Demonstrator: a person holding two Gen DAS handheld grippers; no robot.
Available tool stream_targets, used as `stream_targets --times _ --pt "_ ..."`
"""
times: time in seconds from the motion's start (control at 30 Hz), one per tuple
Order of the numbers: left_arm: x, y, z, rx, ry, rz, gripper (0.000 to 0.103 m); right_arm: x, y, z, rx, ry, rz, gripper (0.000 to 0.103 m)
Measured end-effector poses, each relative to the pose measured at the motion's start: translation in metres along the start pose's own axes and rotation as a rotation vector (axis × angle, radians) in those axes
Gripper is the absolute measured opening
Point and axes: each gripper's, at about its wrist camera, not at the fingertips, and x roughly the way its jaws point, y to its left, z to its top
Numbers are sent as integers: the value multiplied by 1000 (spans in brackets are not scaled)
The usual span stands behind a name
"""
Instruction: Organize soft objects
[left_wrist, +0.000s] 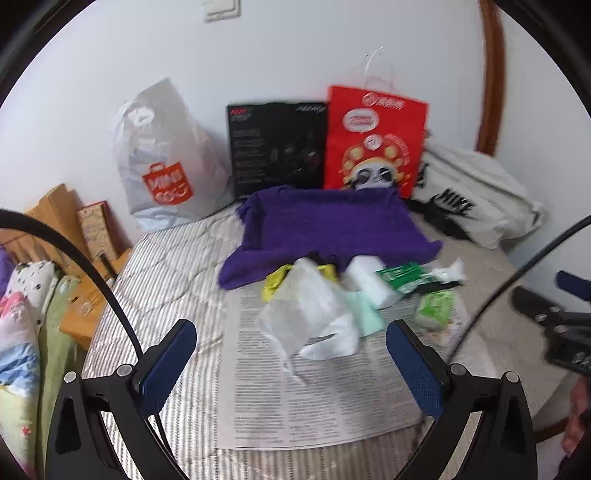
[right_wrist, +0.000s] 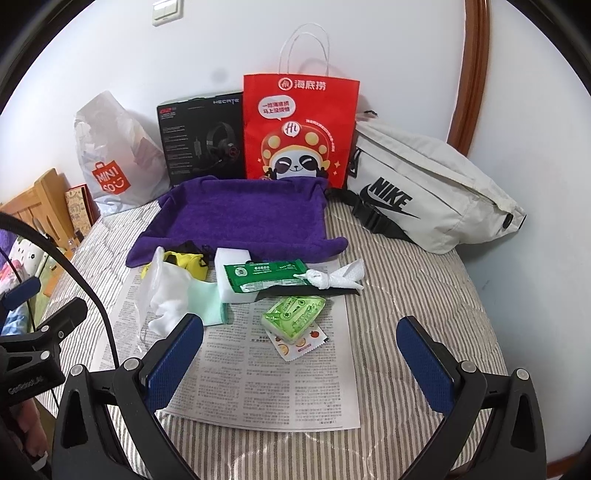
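A purple fabric tray (right_wrist: 243, 218) (left_wrist: 325, 225) lies on the striped bed, behind a newspaper (right_wrist: 258, 369) (left_wrist: 314, 398). On the paper sit a clear plastic bag with white cloth (left_wrist: 310, 317) (right_wrist: 166, 295), a yellow pouch (right_wrist: 188, 262), a white sponge block (right_wrist: 232, 258), a green wipes pack (right_wrist: 266, 275), a knotted white cloth (right_wrist: 332, 277), a mint green cloth (right_wrist: 207, 302), a light green packet (right_wrist: 293, 317) and a small sachet (right_wrist: 299, 343). My left gripper (left_wrist: 291, 363) hangs open just short of the plastic bag. My right gripper (right_wrist: 299, 360) is open above the paper, near the sachet.
Against the wall stand a Miniso plastic bag (right_wrist: 114, 162), a black headset box (right_wrist: 203, 140), a red paper bag (right_wrist: 299, 129) and a white Nike waist bag (right_wrist: 428, 192). A wooden headboard (right_wrist: 37, 199) and bedding (left_wrist: 22, 332) lie at the left.
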Motion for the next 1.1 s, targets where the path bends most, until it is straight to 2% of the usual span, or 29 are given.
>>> stream_targets --times 0.1,0.27,0.5,0.63,0.83,1.0,1.1 --pt "22 11 -3 -22 43 23 103 11 -3 2 12 16 -3 103" --pt "57 26 -7 -62 99 7 103 34 -5 2 11 53 -8 103" --pt "94 21 -10 -99 144 -106 103 65 -6 2 3 102 -11 103" --pt "118 5 -8 -59 176 -90 103 82 -7 2 -4 131 -12 103" --pt "145 -19 -5 35 188 -5 103 105 -9 6 -7 162 -21 103" --pt "140 4 7 8 151 44 102 123 -11 9 -2 193 -25 103" --pt "139 23 13 -36 139 40 102 132 -10 10 0 209 -17 103"
